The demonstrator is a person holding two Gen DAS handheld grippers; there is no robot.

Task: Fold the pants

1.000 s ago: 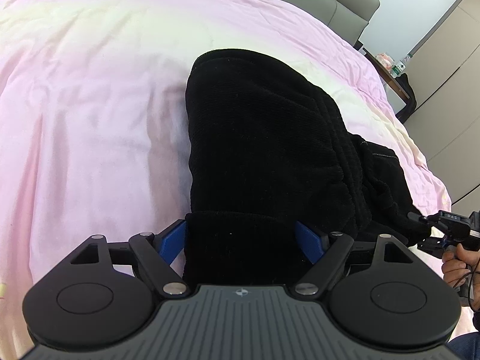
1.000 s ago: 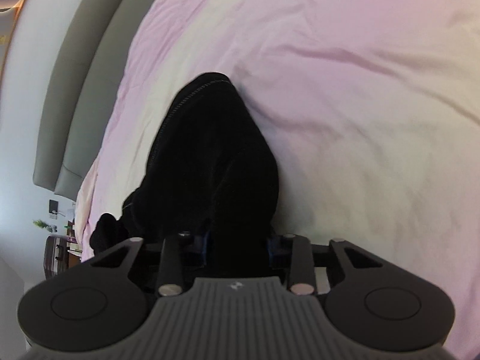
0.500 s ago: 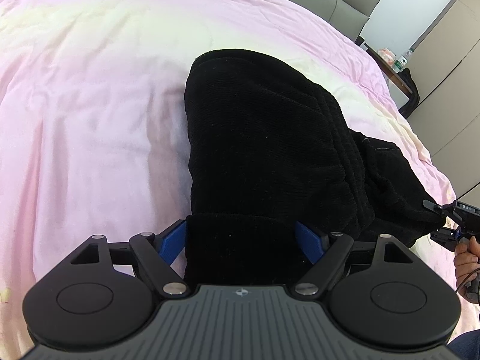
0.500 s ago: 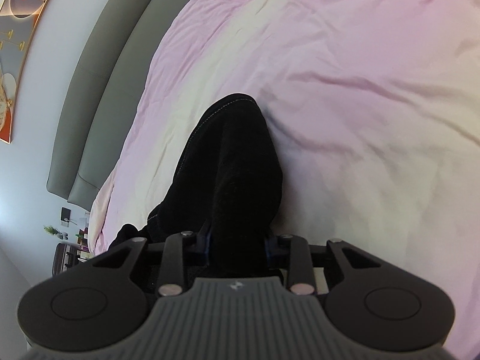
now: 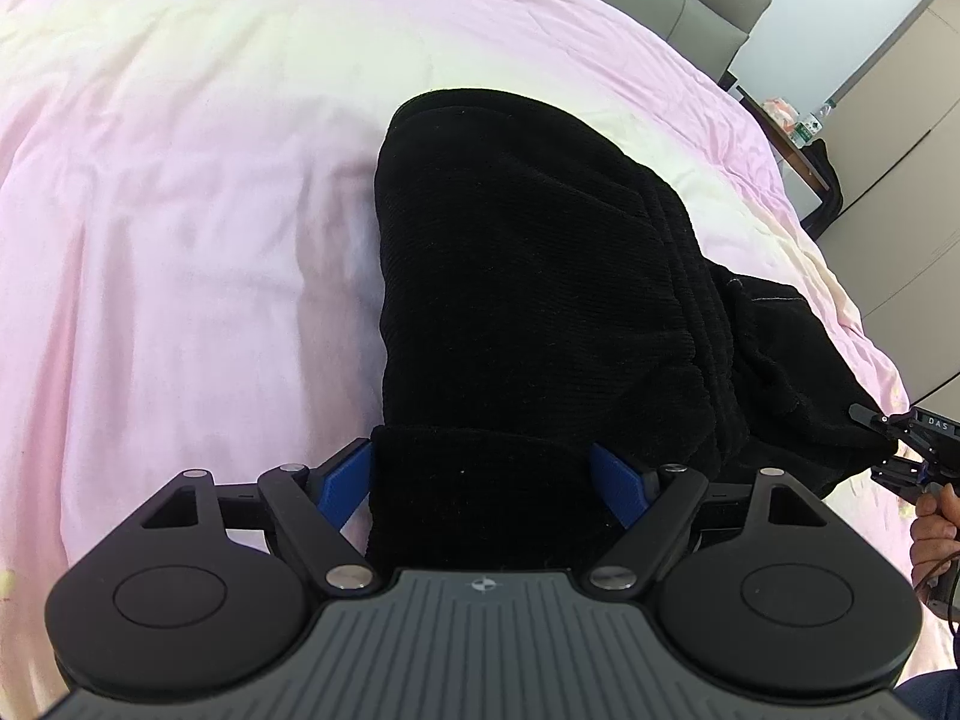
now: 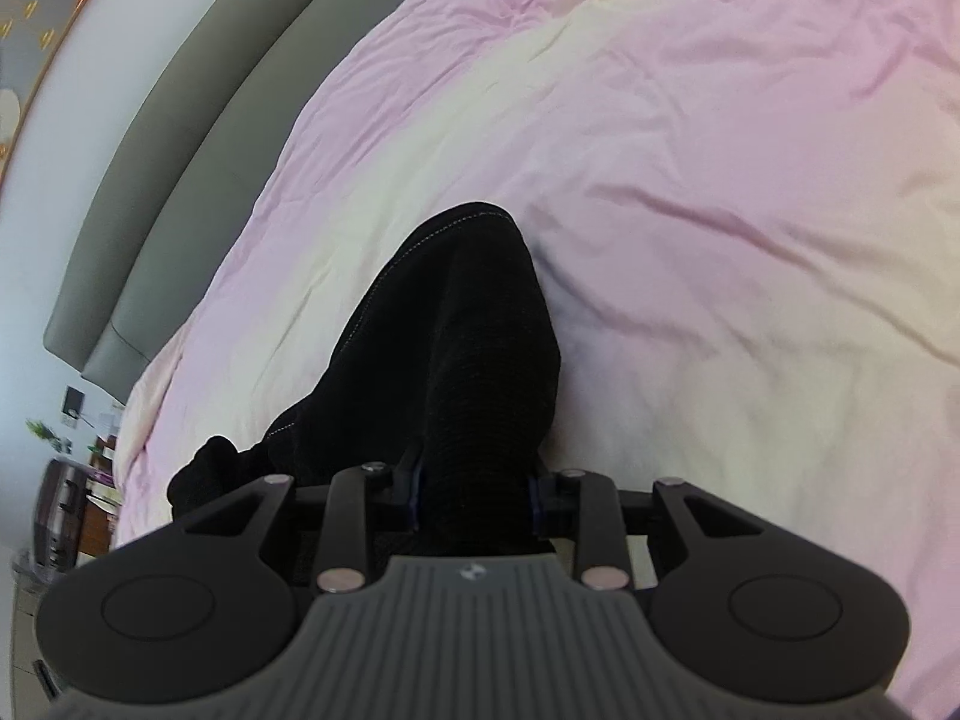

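Black pants (image 5: 528, 276) lie bunched on a pink bed cover (image 5: 180, 240). In the left wrist view my left gripper (image 5: 480, 480) holds a wide fold of their near edge, with its blue pads (image 5: 345, 480) against both sides of the cloth. My right gripper (image 6: 474, 492) is shut on a narrower bunch of the pants (image 6: 456, 324), which runs from the jaws down to the bed. The left wrist view also shows the right gripper (image 5: 882, 438) at the far right, pinching the cloth's right end, with a person's hand (image 5: 936, 528) behind it.
A grey padded headboard (image 6: 180, 150) runs along the far side of the bed. Beyond the bed's right corner stand a small table with bottles (image 5: 792, 132) and beige wardrobe doors (image 5: 900, 150). Wide pink cover lies to the left of the pants.
The right gripper has risen and rolled while keeping its hold, so its pants end hangs longer and the headboard swings further into its view. The left gripper has not moved.
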